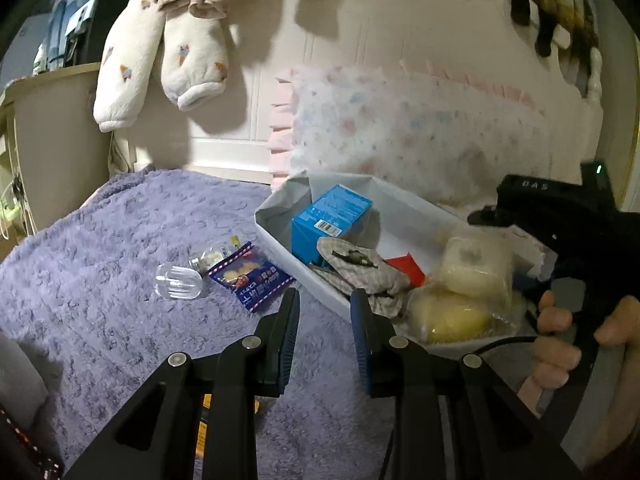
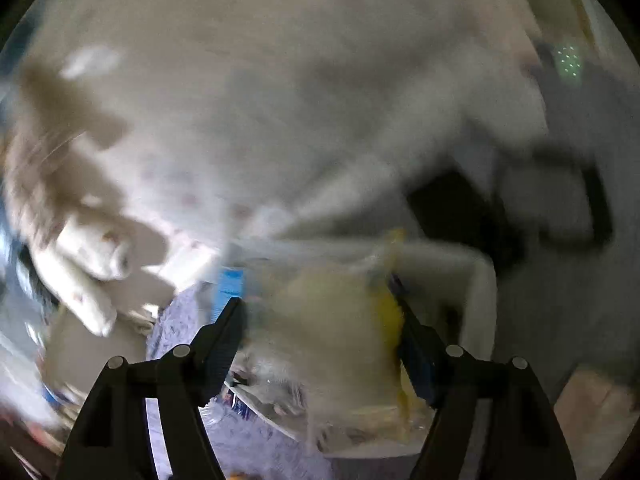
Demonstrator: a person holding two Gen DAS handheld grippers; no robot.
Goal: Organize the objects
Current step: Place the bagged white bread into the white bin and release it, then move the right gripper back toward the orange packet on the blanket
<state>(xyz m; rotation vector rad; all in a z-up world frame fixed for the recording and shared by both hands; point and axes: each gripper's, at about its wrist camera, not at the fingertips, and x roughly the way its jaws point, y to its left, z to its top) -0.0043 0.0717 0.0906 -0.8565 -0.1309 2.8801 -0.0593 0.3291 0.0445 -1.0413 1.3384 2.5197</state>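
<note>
The empty, parted left gripper [image 1: 325, 308] hovers nearest the blue snack packet [image 1: 250, 276], lying just ahead-left beside the white box [image 1: 276, 236], while the right gripper [image 2: 320, 320] grasps a wrapped bun [image 2: 332, 320].

We see the whole right wrist view smeared by blur, bagged buns [image 2: 340, 332] between its fingers indistinct, snack packet [image 1: 250, 276] print unreadable.
</note>
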